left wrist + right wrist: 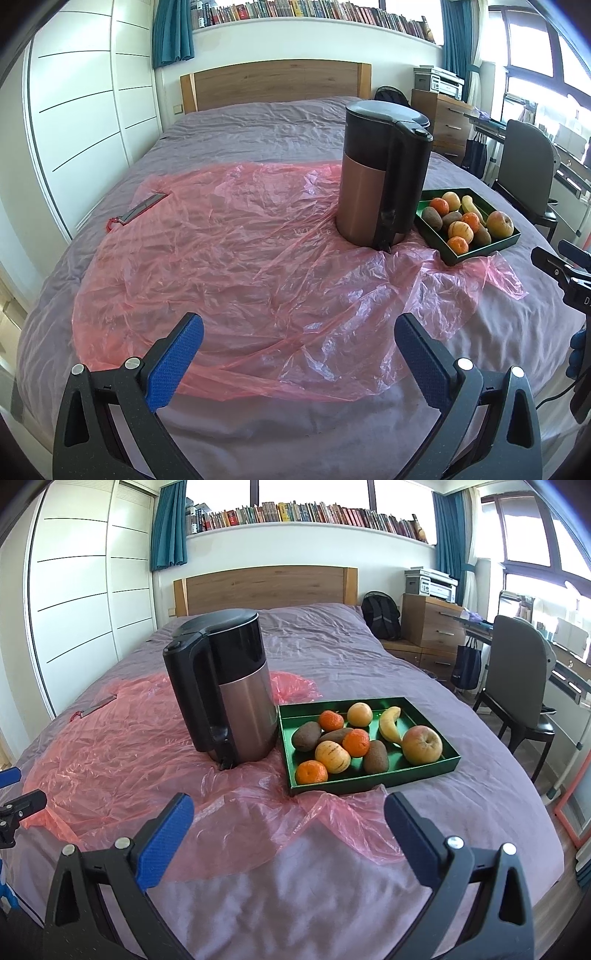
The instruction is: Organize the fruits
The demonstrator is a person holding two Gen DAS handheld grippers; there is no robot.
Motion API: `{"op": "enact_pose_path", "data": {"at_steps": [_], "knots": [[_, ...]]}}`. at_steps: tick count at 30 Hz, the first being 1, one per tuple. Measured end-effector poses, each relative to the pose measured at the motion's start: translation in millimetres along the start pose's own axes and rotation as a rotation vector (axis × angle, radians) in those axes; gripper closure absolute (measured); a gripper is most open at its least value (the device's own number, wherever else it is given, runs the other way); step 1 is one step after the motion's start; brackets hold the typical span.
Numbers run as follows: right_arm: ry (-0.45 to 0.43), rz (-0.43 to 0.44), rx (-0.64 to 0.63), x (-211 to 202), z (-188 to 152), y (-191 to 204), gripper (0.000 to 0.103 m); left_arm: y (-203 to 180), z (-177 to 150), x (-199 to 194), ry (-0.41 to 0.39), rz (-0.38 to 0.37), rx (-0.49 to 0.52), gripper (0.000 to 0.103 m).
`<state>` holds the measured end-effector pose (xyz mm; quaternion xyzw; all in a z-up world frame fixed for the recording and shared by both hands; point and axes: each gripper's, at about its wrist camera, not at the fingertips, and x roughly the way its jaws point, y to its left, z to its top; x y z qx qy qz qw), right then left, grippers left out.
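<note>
A bed (369,657) with a mauve cover carries a crumpled pink plastic sheet (229,266), and on the sheet's right part stands a tall kettle (229,686) with a black lid and handle. Just right of the kettle sits a green tray (436,768), its near edge touching the plastic. All the fruit in sight lies inside this tray: three oranges (356,743), three brown kiwis (306,736), a pale striped fruit (332,757), a yellowish round fruit (359,714), a banana (389,723) and a large apple (422,744), mixed rather than grouped. This fits either fruit gathered and awaiting sorting, or an arrangement already done. The left claw (299,354) hovers near, over the plastic, released and empty. The right claw (288,830) hovers near the tray's front edge, also released and empty. Any grasp here would probably go best from above, closing gently on one round fruit without nudging its neighbours or the kettle.
</note>
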<state>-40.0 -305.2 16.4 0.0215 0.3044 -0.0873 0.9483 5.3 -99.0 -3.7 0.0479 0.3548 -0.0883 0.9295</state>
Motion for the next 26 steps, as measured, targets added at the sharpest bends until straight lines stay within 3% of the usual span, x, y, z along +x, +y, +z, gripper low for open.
{"op": "enact_pose_path", "data": {"at_steps": [11, 26], "knots": [[-0.003, 0.009, 0.023, 3.4, -3.5, -10.5, 0.0, -19.6, 1.0, -2.9, -0.01, 0.008, 0.054, 0.001], [-0.008, -0.025, 0.009, -4.2, 0.1, -27.8, 0.0, -13.6, 3.3, -9.2, -0.033, 0.036, 0.028, 0.001]]}}
